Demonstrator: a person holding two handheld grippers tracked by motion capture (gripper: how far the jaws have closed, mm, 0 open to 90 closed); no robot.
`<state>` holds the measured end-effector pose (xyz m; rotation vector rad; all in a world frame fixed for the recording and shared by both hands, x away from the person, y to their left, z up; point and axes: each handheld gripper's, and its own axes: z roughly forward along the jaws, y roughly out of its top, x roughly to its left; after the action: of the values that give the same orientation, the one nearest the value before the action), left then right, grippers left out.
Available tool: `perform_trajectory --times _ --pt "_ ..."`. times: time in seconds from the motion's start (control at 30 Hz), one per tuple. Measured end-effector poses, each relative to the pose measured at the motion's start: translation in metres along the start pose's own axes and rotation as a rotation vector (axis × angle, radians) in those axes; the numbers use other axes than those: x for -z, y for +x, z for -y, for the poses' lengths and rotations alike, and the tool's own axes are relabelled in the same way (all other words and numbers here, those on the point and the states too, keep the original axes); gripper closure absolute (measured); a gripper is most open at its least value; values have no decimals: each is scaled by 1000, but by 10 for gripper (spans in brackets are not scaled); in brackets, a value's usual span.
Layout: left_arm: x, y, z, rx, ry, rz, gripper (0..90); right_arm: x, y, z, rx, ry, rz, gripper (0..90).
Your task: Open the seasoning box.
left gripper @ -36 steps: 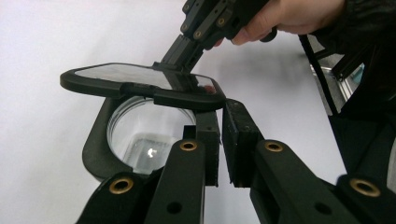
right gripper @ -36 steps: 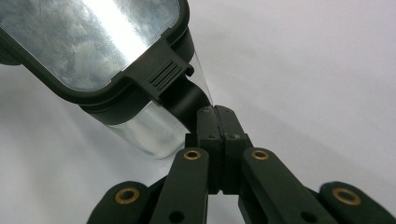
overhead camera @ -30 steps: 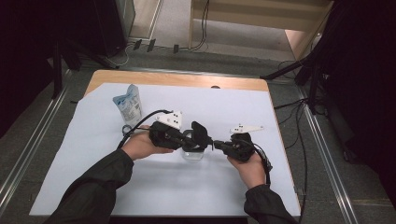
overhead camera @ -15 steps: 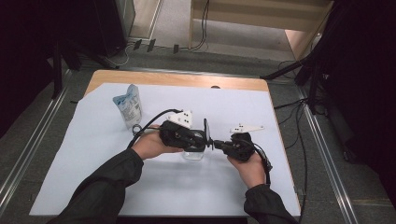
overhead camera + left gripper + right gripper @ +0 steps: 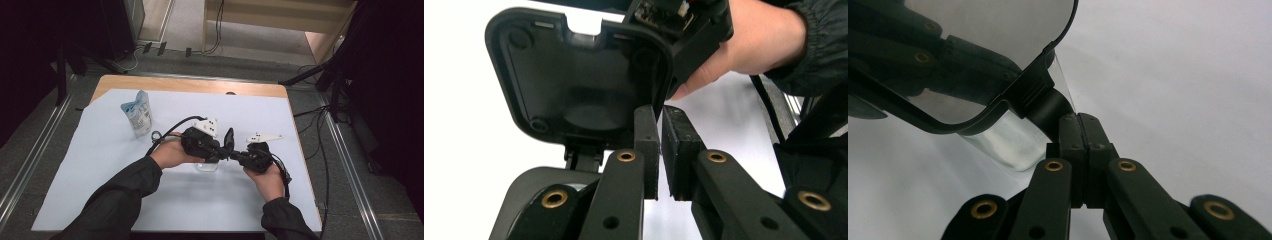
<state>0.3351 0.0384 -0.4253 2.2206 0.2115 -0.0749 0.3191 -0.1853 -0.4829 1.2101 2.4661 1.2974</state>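
Note:
A clear container [image 5: 207,167] with a black hinged lid [image 5: 229,137] sits on the white sheet between both hands. In the high view the lid stands upright and open. My left gripper [image 5: 225,150] comes in from the left. In the left gripper view it [image 5: 660,117] is shut on the edge of the lid [image 5: 574,85], whose inner face is turned towards the camera. My right gripper [image 5: 236,154] comes in from the right. In the right gripper view it [image 5: 1079,122] is shut on the clear container's [image 5: 1008,142] thin rim, right beside the black hinge [image 5: 1048,107].
A blue and white pouch [image 5: 140,114] stands at the back left of the white sheet [image 5: 90,165]. The wooden table edge [image 5: 190,85] runs along the back. A black cable [image 5: 167,132] loops from the left gripper towards the pouch.
My left hand has moved right, swinging the lid up from a lower tilt to upright. The right hand and the container have stayed put.

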Motion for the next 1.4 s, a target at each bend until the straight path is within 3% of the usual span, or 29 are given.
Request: perform_trajectory --times 0.3,0.6,0.97,1.13,1.23,1.4 --pt "7 6 3 25 -3 -25 868 0 0 0 -4 1 -2 900" --pt "-3 15 -7 35 2 -37 869 0 0 0 -6 1 0 900" --pt "-4 18 -7 61 0 -35 860 -2 2 0 -2 0 5 900" --pt "5 19 -2 92 7 -30 834 0 2 -1 8 -8 -4 900" --pt "10 18 1 94 -2 -50 784 4 -2 0 1 -20 2 900" --pt "24 14 9 96 -45 -69 740 13 -7 1 2 -49 13 771"
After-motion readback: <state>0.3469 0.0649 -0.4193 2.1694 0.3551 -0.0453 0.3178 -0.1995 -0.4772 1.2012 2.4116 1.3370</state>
